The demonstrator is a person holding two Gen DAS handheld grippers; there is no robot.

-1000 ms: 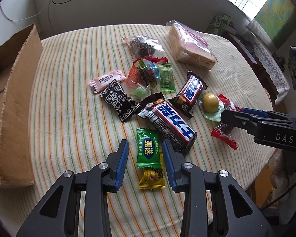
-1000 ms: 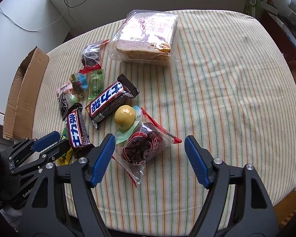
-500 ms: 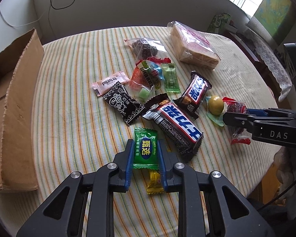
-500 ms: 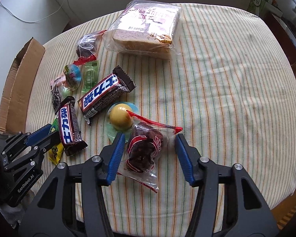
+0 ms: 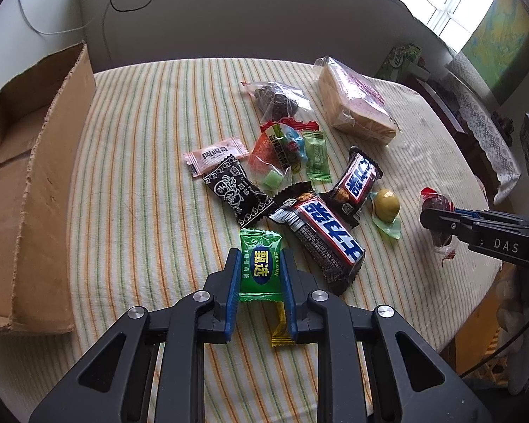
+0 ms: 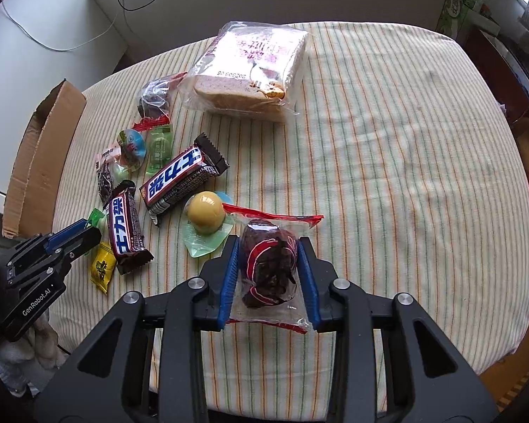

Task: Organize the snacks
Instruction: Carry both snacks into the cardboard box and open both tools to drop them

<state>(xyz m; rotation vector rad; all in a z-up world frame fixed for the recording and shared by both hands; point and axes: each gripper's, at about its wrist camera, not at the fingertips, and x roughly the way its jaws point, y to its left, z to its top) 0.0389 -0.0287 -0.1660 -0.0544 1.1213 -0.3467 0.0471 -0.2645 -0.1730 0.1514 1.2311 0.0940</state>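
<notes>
A green candy packet (image 5: 260, 268) with a blue oval label sits between the pads of my left gripper (image 5: 261, 252), which is shut on it just above the striped tablecloth (image 5: 130, 162). A yellow candy (image 5: 282, 328) lies under the gripper. In the right wrist view a clear bag of dark dried fruit (image 6: 268, 268) with red trim is between the blue pads of my right gripper (image 6: 269, 241). Those jaws are closing and the pads press the bag's sides. The left gripper (image 6: 88, 232) also shows at that view's left edge.
An open cardboard box (image 5: 35, 183) stands at the table's left edge. Two dark chocolate bars (image 5: 324, 236) (image 5: 358, 183), a yellow ball in a green cup (image 5: 387, 202), several small candies and a bagged bread loaf (image 5: 356, 102) lie across the middle. The table's right edge is near.
Both grippers closed from open. The left one came in onto the green candy packet, and the right one narrowed around the dried fruit bag. Neither hand shifted much.
</notes>
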